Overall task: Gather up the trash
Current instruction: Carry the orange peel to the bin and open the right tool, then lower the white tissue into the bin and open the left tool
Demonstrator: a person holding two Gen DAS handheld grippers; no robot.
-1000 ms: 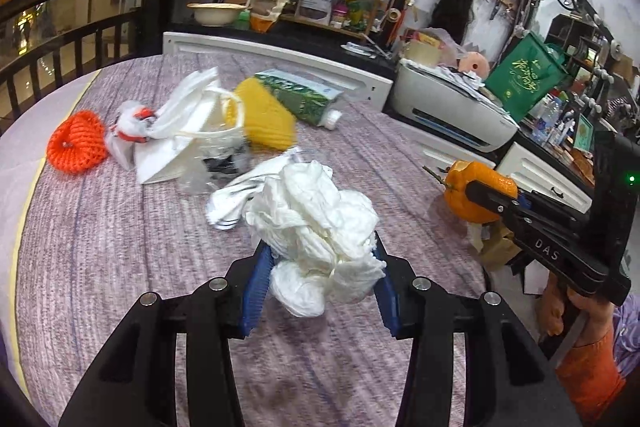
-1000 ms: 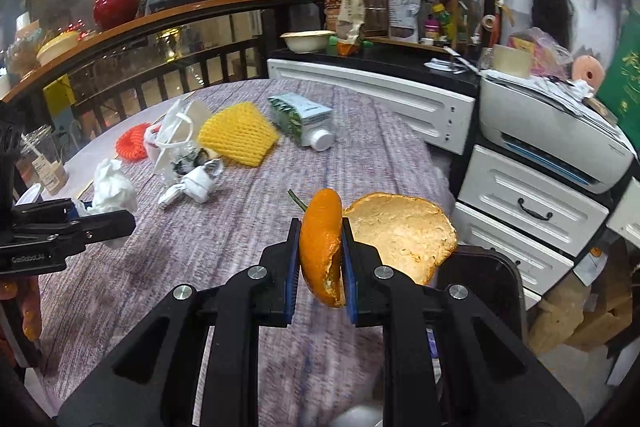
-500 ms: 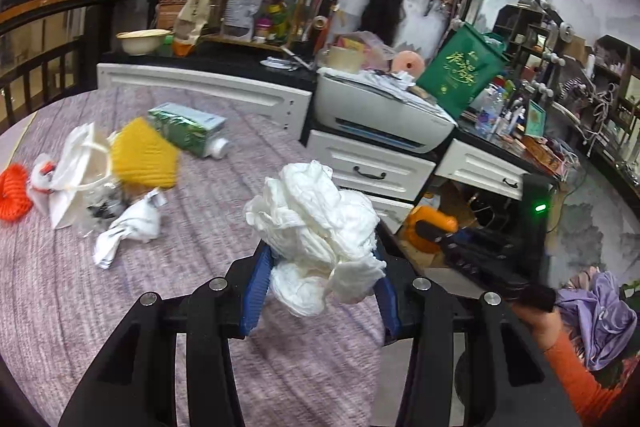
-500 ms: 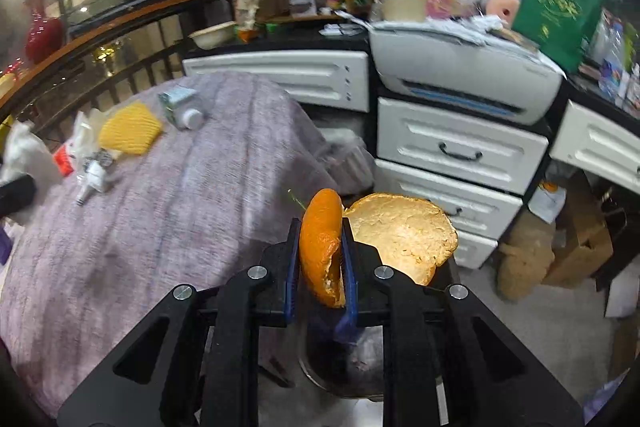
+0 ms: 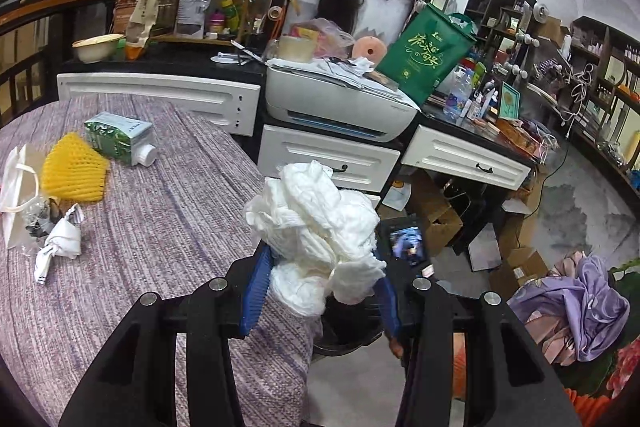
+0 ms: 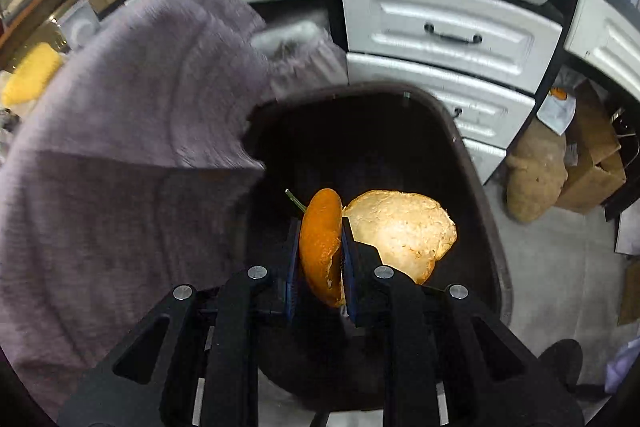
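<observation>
Right gripper [image 6: 320, 263]: we have it clamped on the orange peel [image 6: 322, 247], pointing steeply down into the dark bin [image 6: 480, 163].
Peel: glossy orange rind outside, pale pithy cup inside; a second lobe flares out to the right of the jaws, a thin green stem sticks out left.
Left gripper [image 5: 320, 291]: we grip the crumpled white tissue wad [image 5: 316, 227], blue pads pressed into its lower folds, held over the table edge.
Wad: soft, bulky, loosely bunched; most of it stands above the pads.
Bin: smooth dark plastic, rounded opening, tucked against the overhanging purple tablecloth [image 6: 120, 147].
Risk, peel: the flared lobe could catch a finger and hang on when we let go.
Risk, wad: it is light and might drift onto the floor, or snag the cloth hem that drapes close to the rim.
Table, farther off: yellow foam net [image 5: 74, 173], green carton [image 5: 118, 137] lying on its side, knotted white wrapper [image 5: 60, 243], white bag [image 5: 18, 195]; none yet collected.
Beyond: white drawers [image 5: 328, 159], printer [image 5: 340, 99].
</observation>
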